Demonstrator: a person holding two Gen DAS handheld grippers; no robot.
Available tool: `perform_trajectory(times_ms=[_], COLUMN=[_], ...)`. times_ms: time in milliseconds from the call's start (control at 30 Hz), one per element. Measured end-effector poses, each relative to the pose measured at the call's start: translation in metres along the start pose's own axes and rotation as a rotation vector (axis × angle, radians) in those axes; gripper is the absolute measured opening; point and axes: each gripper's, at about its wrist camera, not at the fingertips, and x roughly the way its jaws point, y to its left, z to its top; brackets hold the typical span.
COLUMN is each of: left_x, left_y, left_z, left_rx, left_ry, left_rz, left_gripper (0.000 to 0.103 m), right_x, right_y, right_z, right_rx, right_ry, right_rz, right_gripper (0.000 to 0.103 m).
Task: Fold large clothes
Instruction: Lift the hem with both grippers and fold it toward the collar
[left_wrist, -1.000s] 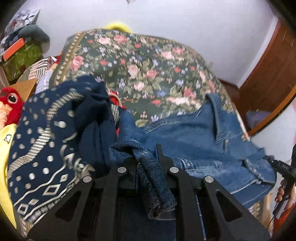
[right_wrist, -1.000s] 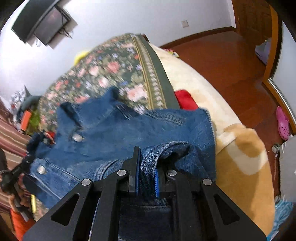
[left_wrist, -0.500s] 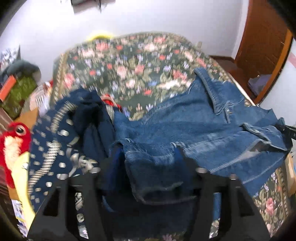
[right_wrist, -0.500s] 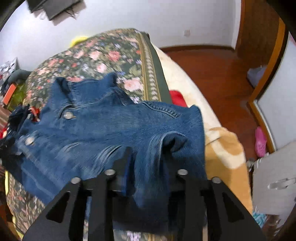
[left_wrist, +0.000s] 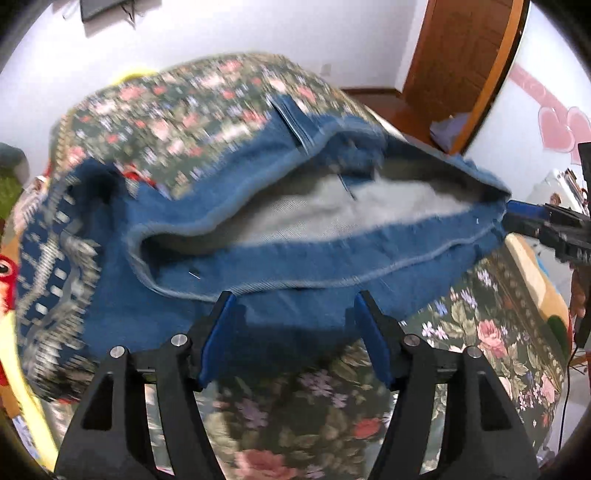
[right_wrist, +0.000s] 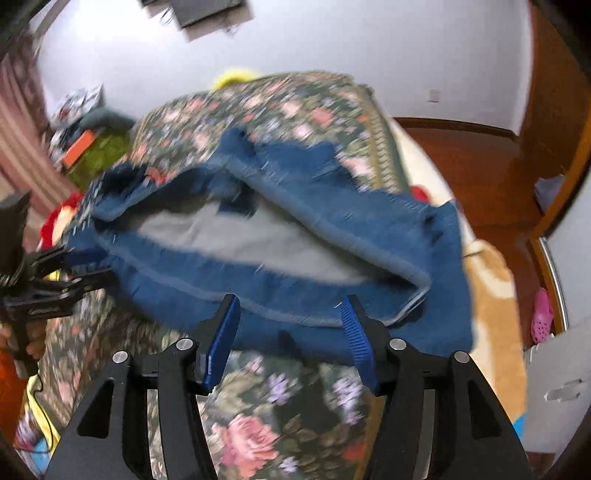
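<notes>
In the left wrist view, a dark patterned garment is seen at nine o'clock, bunched against the denim jacket, which is spread across the floral bedspread from the centre towards three o'clock, its pale lining exposed where the hem gapes; the left gripper is held at six o'clock with its jaws set wide and nothing between them, having just been opening, the denim lying just beyond the tips; in the right wrist view the jacket is seen from nine to three o'clock, and the right gripper at six o'clock is likewise moderately spread and empty, its jaws just opened; the fold is judged unfinished; since the cloth has been let go while loose and puffed, the doubled layer could be sprung back open by the stiff denim; the right edge lies near the bed's side at three o'clock, so a slide towards the floor is possible; the patterned garment could be caught up in the next grasp.
</notes>
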Motion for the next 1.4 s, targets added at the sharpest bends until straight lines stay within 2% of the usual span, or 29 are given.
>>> perform_trajectory(times_ms=[133, 267, 367, 500, 567, 700, 767, 833, 900, 1000, 1100, 1233, 1400], left_x=[0.032, 0.051, 0.064, 0.082, 0.083, 0.068, 0.055, 0.043, 0.032, 0.020, 0.020, 0.025, 0.029], left_y=[-0.011, -0.015, -0.011, 0.002, 0.013, 0.040, 0.049, 0.054, 0.059, 0.060, 0.046, 0.025, 0.015], left_z=[-0.003, 0.007, 0.023, 0.060, 0.084, 0.126, 0.146, 0.154, 0.153, 0.135, 0.110, 0.076, 0.039], left_rx=[0.010, 0.037, 0.039, 0.040, 0.009, -0.092, -0.122, -0.110, -0.116, -0.133, -0.105, -0.066, -0.137], left_ry=[0.042, 0.030, 0.024, 0.047, 0.036, -0.057, -0.117, -0.153, -0.173, -0.178, -0.141, -0.093, -0.063], left_rz=[-0.015, 0.026, 0.044, 0.053, 0.067, 0.125, 0.238, 0.270, 0.263, 0.193, 0.147, 0.141, 0.065], left_gripper=[0.065, 0.065, 0.065, 0.068, 0.067, 0.065, 0.065, 0.065, 0.065, 0.065, 0.067, 0.067, 0.067], right_x=[0.035, 0.058, 0.072, 0.100, 0.105, 0.093, 0.080, 0.068, 0.061, 0.063, 0.069, 0.076, 0.075], right_y=[0.014, 0.015, 0.008, -0.010, -0.024, -0.036, -0.035, -0.029, -0.019, 0.001, 0.020, 0.043, 0.057], right_z=[-0.008, -0.001, 0.022, 0.069, 0.095, 0.135, 0.143, 0.142, 0.137, 0.125, 0.106, 0.078, 0.051], right_rx=[-0.040, -0.052, -0.029, -0.026, 0.020, 0.089, 0.116, 0.127, 0.106, 0.048, -0.006, -0.061, -0.113], right_ry=[0.077, 0.089, 0.083, 0.136, 0.112, -0.017, -0.061, -0.088, -0.102, -0.085, -0.043, 0.009, 0.049], right_rz=[0.003, -0.035, -0.042, -0.081, -0.100, -0.198, -0.168, -0.123, -0.094, -0.056, -0.025, -0.003, -0.012], right_gripper=[0.053, 0.053, 0.053, 0.051, 0.050, 0.053, 0.053, 0.053, 0.053, 0.053, 0.053, 0.053, 0.053])
